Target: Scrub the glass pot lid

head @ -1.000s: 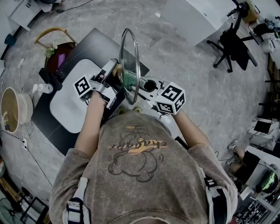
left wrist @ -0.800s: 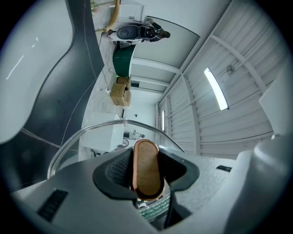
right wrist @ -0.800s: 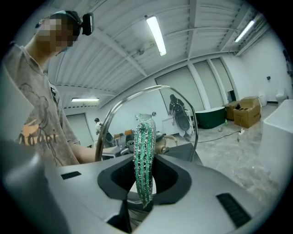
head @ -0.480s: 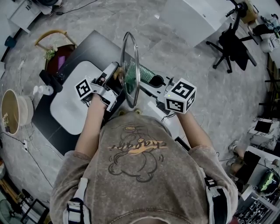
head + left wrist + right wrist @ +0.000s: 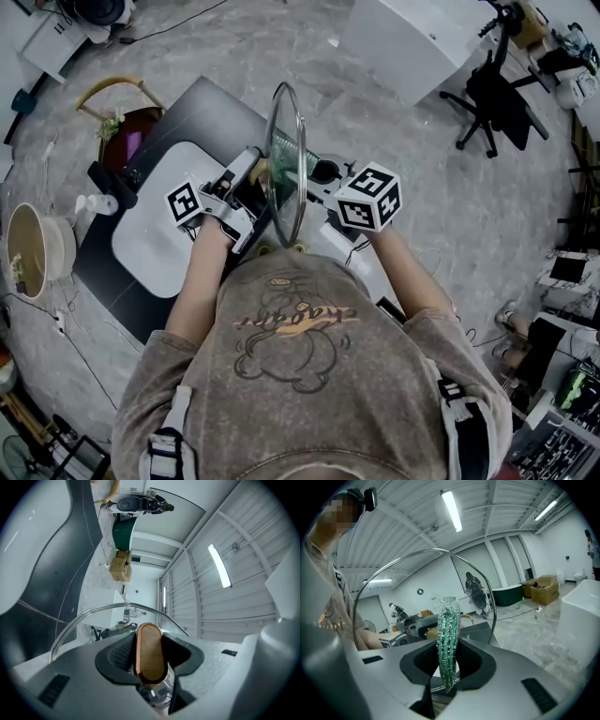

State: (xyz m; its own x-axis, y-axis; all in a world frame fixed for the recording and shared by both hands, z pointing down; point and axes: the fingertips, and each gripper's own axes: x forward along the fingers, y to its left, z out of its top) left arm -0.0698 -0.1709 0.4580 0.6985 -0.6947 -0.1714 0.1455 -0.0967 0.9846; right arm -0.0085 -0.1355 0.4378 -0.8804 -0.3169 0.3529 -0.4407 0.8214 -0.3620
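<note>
The glass pot lid (image 5: 285, 141) stands on edge in front of the person, steel rim upright. My left gripper (image 5: 251, 180) is shut on the lid's flat wooden knob (image 5: 149, 654), which fills the gap between its jaws; the lid's rim (image 5: 92, 617) arcs just beyond them. On the lid's other side my right gripper (image 5: 315, 180) is shut on a green, glittery scrubber (image 5: 447, 645). The scrubber (image 5: 281, 152) lies against the glass, and the lid's rim (image 5: 417, 557) curves above it in the right gripper view.
Below the lid, a white basin (image 5: 155, 230) sits in a dark table (image 5: 202, 103). A handled basket (image 5: 117, 117), a small bottle (image 5: 94, 202) and a pale bowl (image 5: 30, 242) are to the left. A white cabinet (image 5: 412, 37) and a black office chair (image 5: 502, 94) stand at the back right.
My right gripper swung out to the right and came back, moving the scrubber over the glass. The lid and my left gripper shifted slightly up and right, the grip unchanged.
</note>
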